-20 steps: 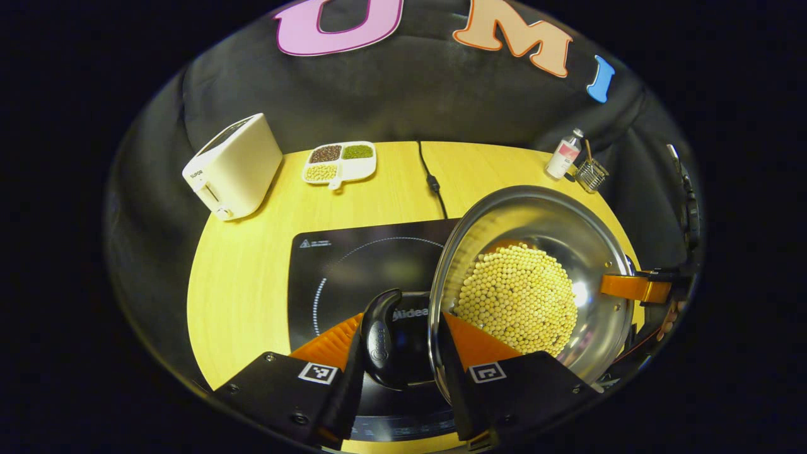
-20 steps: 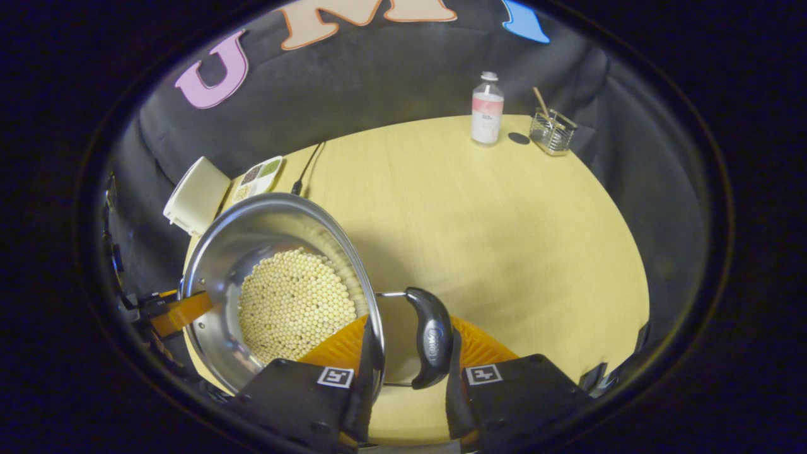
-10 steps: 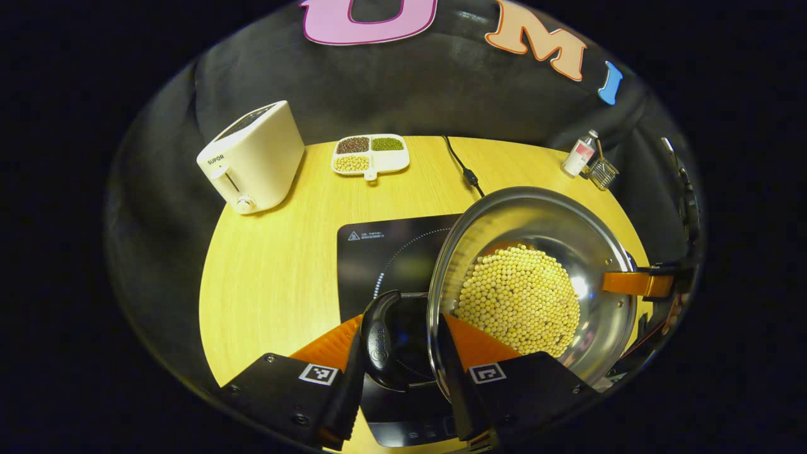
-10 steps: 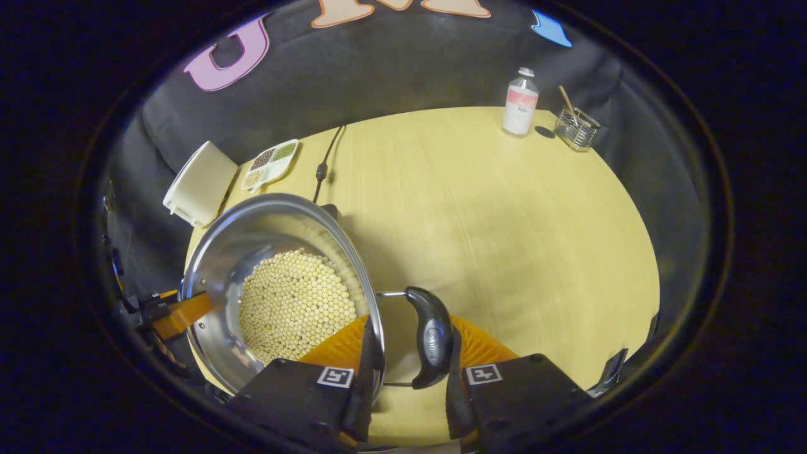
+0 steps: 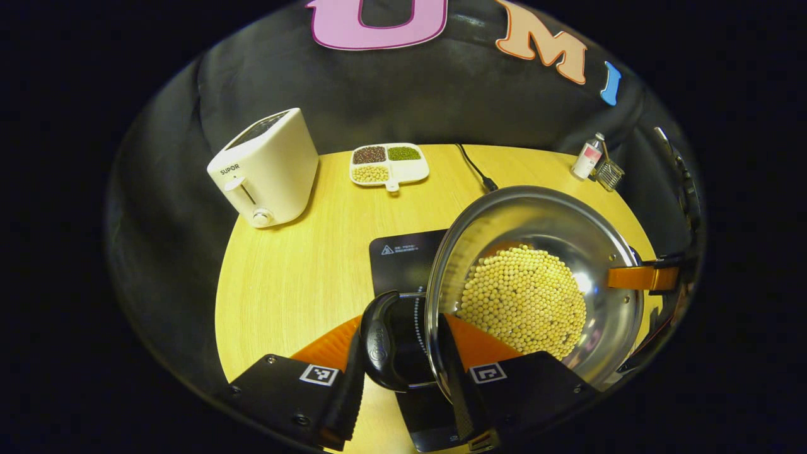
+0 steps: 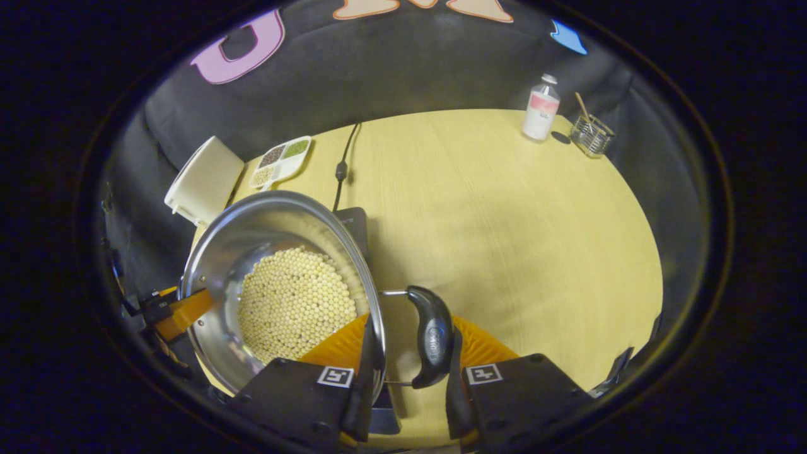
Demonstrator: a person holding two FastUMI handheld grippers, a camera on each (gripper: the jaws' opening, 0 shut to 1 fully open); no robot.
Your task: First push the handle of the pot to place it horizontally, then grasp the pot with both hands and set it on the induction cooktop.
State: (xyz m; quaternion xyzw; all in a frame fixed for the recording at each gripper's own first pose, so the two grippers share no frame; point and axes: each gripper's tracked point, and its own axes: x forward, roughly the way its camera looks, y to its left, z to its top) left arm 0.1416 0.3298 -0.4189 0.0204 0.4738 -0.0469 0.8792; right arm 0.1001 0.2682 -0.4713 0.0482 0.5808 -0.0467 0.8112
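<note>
The steel pot (image 5: 536, 214) holds yellow beans (image 5: 523, 299) and hangs over the black induction cooktop (image 5: 403, 258). My left gripper (image 5: 403, 340) is shut on its black side handle (image 5: 378, 340) and the rim, one finger inside the pot. The right gripper's orange finger (image 5: 643, 277) shows on the far rim. In the right gripper view, the right gripper (image 6: 406, 343) is shut on the pot's (image 6: 252, 233) other black handle (image 6: 432, 337) and rim. The cooktop's corner (image 6: 356, 224) peeks out behind the pot. The left gripper's orange finger (image 6: 183, 312) sits on the opposite rim.
On the yellow table, a white toaster (image 5: 268, 167) stands back left beside a divided dish (image 5: 388, 164) of beans. The cooktop's cable (image 5: 476, 170) runs to the back. A small bottle (image 6: 541, 107) and a wire holder (image 6: 589, 135) stand back right.
Both grippers have carried the pot leftwards across the table, so it now covers more of the cooktop. Their hold on the handles has stayed the same.
</note>
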